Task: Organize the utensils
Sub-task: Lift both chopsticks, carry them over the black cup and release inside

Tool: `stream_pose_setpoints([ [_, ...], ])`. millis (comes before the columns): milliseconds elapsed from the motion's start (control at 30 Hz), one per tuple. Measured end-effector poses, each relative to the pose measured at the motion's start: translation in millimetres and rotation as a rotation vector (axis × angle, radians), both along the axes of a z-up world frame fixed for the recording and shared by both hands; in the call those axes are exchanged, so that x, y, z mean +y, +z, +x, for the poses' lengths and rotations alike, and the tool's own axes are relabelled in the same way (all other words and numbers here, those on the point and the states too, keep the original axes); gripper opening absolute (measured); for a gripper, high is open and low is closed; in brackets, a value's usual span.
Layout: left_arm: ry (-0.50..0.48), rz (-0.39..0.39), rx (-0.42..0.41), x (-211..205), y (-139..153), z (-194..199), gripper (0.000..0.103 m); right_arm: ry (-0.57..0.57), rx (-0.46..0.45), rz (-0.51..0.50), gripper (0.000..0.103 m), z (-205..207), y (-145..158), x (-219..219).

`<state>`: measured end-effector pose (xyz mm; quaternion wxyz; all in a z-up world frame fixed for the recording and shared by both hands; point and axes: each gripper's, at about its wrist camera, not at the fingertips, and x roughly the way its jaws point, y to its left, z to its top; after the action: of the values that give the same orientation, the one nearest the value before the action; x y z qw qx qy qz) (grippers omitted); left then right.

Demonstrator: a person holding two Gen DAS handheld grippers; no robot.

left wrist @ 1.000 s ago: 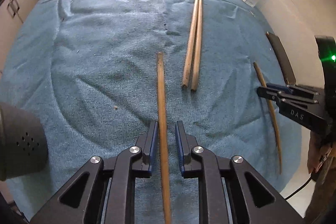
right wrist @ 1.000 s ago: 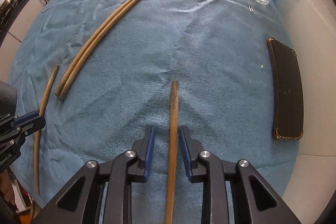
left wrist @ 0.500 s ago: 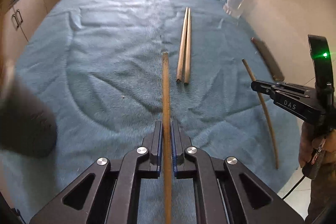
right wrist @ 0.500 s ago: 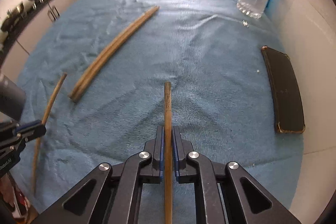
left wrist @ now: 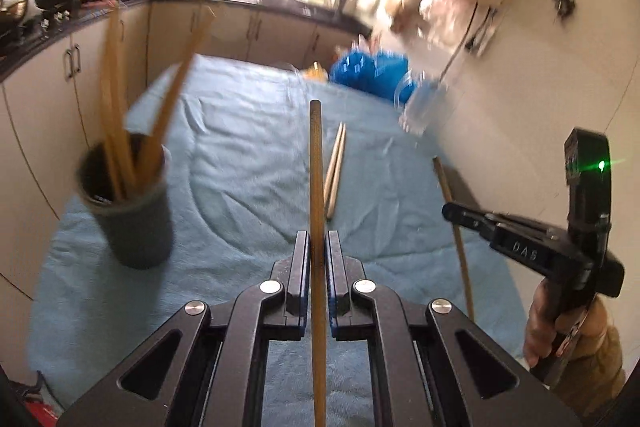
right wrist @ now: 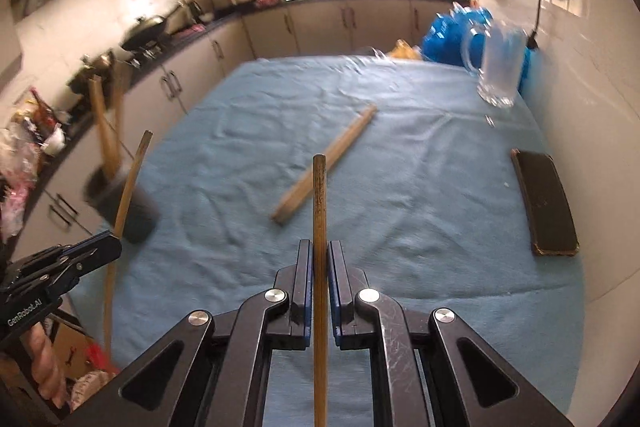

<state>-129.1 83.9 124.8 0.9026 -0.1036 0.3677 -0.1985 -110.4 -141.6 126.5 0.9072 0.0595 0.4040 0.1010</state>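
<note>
My left gripper (left wrist: 318,247) is shut on a brown chopstick (left wrist: 316,163) and holds it lifted above the blue towel. My right gripper (right wrist: 319,257) is shut on another brown chopstick (right wrist: 319,195), also lifted. It shows in the left wrist view (left wrist: 452,211) with its chopstick (left wrist: 460,247). A dark holder cup (left wrist: 132,211) with several chopsticks stands at the table's left; it also shows in the right wrist view (right wrist: 128,207). A pair of pale chopsticks (left wrist: 334,173) lies on the towel, seen also in the right wrist view (right wrist: 324,167).
A glass mug (right wrist: 500,71) and blue bags (right wrist: 452,27) stand at the far right of the towel-covered table (right wrist: 440,187). A black flat case (right wrist: 544,203) lies by the right wall. Kitchen cabinets run along the left and back.
Both grippers closed on their chopsticks and lifted them off the towel, tilting upward. The holder cup has come into view at the left.
</note>
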Motion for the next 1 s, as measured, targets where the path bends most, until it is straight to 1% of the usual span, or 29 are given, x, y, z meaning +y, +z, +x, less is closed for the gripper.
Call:
stream_pose_setpoints([
  [167, 0.105, -0.043, -0.105, 37, 33, -16, 0.007, 0.026, -0.092, 0.068, 0.008, -1, 26, 22],
  [367, 0.223, -0.057, -0.198, 85, 64, -23, 0.007, 0.076, -0.177, 0.154, 0.008, 10, 52, 59],
  [467, 0.283, -0.063, -0.211, 106, 70, -16, 0.007, 0.090, -0.220, 0.201, 0.008, 19, 63, 78],
  [533, 0.306, -0.093, -0.206, 123, 72, -9, 0.007, 0.083, -0.247, 0.241, 0.008, 27, 71, 88],
  [633, 0.330, -0.118, -0.219, 134, 75, 2, 0.007, 0.083, -0.275, 0.317, 0.008, 40, 79, 103],
  [767, 0.363, -0.123, -0.263, 141, 80, 21, 0.007, 0.104, -0.324, 0.395, 0.008, 59, 90, 135],
  [833, 0.377, -0.133, -0.278, 145, 79, 32, 0.007, 0.108, -0.351, 0.401, 0.008, 65, 93, 149],
  [933, 0.398, -0.172, -0.301, 153, 78, 50, 0.007, 0.111, -0.417, 0.370, 0.008, 74, 96, 171],
  [1000, 0.420, -0.186, -0.321, 156, 75, 63, 0.007, 0.097, -0.481, 0.331, 0.008, 76, 96, 185],
])
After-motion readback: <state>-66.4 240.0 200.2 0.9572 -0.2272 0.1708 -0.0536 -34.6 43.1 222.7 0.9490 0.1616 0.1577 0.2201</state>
